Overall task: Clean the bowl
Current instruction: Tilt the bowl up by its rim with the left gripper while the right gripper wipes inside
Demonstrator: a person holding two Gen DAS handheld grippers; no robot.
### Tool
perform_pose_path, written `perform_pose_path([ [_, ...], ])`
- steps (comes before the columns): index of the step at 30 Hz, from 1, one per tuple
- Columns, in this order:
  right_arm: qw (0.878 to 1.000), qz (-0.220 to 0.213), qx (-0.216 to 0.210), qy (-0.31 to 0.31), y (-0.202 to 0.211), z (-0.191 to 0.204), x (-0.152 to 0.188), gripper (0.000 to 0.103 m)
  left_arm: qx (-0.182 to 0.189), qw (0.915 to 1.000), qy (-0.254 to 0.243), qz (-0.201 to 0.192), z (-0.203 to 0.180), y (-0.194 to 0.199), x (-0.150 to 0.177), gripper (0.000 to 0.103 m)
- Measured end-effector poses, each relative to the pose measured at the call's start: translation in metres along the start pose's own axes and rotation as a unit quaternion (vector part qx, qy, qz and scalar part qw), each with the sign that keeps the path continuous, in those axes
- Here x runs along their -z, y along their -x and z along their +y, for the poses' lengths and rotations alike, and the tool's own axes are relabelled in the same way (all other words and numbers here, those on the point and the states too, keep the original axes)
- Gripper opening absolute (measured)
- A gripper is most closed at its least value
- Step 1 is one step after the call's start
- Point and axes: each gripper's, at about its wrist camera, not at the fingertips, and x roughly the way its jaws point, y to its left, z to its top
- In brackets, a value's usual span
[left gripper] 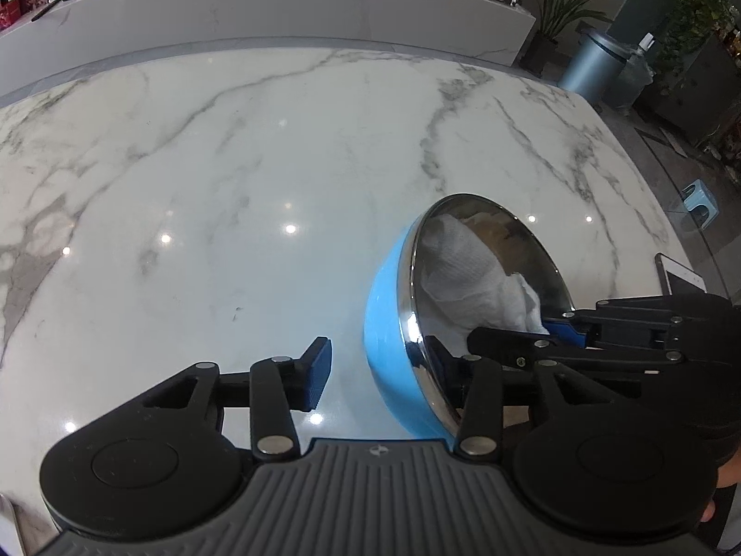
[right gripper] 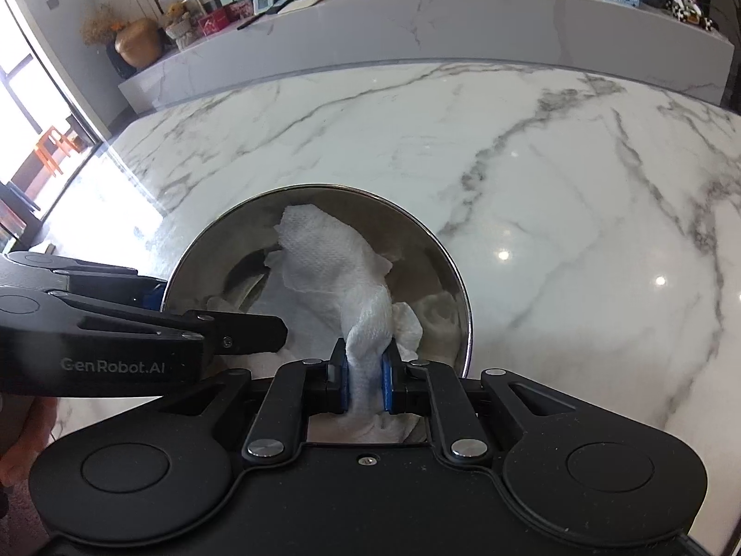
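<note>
A bowl (left gripper: 389, 319), blue outside and shiny steel inside, is tipped on its side on the marble table, with its mouth toward my right gripper. It fills the middle of the right wrist view (right gripper: 435, 255). My left gripper (left gripper: 379, 366) is open, with its jaws on either side of the bowl's near rim: one finger is outside the blue wall, the other inside. My right gripper (right gripper: 364, 373) is shut on a crumpled white paper towel (right gripper: 333, 259) and presses it into the bowl. The towel also shows in the left wrist view (left gripper: 467, 278).
The white marble table (left gripper: 231, 176) spreads out to the left and behind the bowl. A phone (left gripper: 681, 273) lies near the right edge. A grey bin (left gripper: 593, 65) and a small blue stool (left gripper: 699, 199) stand on the floor beyond the table.
</note>
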Motion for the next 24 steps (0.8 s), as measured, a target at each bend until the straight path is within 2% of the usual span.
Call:
perform_pose_path([
  [2, 1.0, -0.005, -0.008, -0.005, 0.001, -0.004, 0.002, 0.009, 0.003, 1.0, -0.006, 0.001, -0.003, 0.001, -0.001, 0.021],
  [7, 1.0, -0.011, -0.012, -0.003, 0.003, -0.006, 0.005, 0.009, -0.012, 0.9991, -0.04, -0.001, -0.017, 0.003, -0.003, 0.02],
  [12, 0.999, -0.018, 0.017, 0.042, 0.004, 0.007, 0.005, 0.011, -0.031, 0.9971, -0.069, -0.004, -0.029, 0.004, -0.003, 0.02],
  [15, 0.998, -0.027, 0.033, 0.053, 0.005, 0.01, 0.004, 0.01, -0.036, 0.9966, -0.074, -0.003, -0.032, 0.003, -0.002, 0.02],
  [24, 0.996, -0.041, 0.038, 0.07, 0.008, 0.011, -0.003, 0.01, -0.046, 0.9952, -0.086, -0.007, -0.033, 0.006, -0.002, 0.02],
])
